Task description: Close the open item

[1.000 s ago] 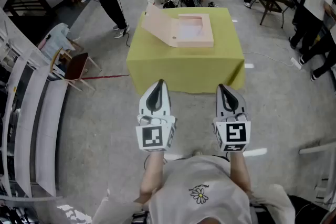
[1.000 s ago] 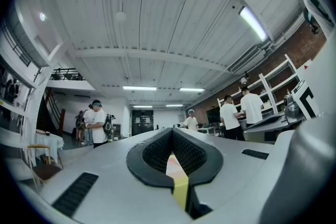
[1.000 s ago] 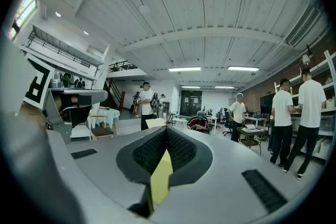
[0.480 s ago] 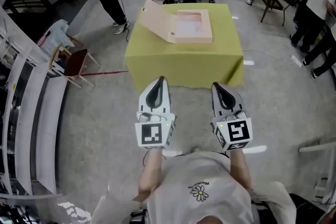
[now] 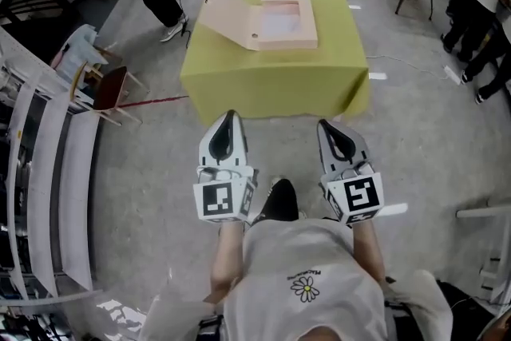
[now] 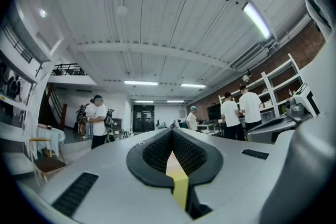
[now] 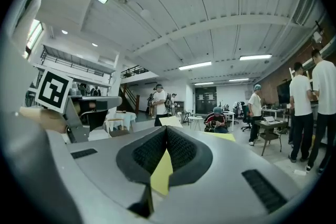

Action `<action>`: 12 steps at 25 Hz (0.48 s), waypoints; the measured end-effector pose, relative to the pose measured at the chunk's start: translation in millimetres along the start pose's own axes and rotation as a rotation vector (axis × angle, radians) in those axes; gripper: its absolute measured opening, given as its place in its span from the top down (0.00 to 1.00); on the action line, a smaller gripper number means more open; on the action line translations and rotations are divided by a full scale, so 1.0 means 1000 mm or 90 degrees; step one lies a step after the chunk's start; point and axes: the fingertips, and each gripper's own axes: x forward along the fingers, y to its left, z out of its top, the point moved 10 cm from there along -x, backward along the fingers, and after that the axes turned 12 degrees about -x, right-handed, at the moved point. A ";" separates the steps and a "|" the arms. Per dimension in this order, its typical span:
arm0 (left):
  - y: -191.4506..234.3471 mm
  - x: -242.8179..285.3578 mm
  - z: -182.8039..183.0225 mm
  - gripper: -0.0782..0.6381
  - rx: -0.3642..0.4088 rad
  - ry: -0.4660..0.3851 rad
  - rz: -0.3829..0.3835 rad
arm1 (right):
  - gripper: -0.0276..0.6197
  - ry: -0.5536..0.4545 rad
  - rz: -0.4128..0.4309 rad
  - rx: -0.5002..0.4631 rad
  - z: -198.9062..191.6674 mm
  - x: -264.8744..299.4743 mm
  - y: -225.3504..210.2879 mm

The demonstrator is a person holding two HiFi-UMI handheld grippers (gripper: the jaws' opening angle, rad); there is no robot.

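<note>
Box (image 5: 275, 21) lies open on the table (image 5: 271, 85), lid tilted left. Left gripper (image 5: 227, 118) and right gripper (image 5: 326, 128), both pinched together and empty, hang off the table's near edge.

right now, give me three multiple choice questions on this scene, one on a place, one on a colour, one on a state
1. Where does the box stand?
A. on the floor
B. on the table
C. on a chair

2. What colour is the table?
A. yellow-green
B. red
C. blue

3. How is the box's lid?
A. shut flat on the box
B. taken off and lying on the floor
C. raised open, tilted up from the box's left edge

Answers:
1. B, since the head view shows the box resting on the tabletop.
2. A, since the top and the sides that show are all yellow-green.
3. C, since the lid slants up at the left and the inside of the box is in plain sight.
</note>
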 end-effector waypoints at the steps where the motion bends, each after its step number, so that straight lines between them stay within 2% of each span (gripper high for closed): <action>1: 0.003 0.003 -0.002 0.87 -0.004 -0.001 0.004 | 0.94 -0.008 0.015 -0.006 -0.002 0.000 -0.001; 3: 0.007 0.013 -0.004 0.87 -0.007 -0.006 0.008 | 0.94 -0.029 0.035 -0.012 -0.002 0.002 -0.007; 8: 0.024 0.053 -0.001 0.87 -0.031 -0.039 -0.008 | 0.94 -0.045 0.011 -0.042 0.000 0.026 -0.023; 12: 0.032 0.097 -0.001 0.87 -0.024 -0.068 -0.025 | 0.94 -0.066 0.005 -0.063 -0.004 0.055 -0.042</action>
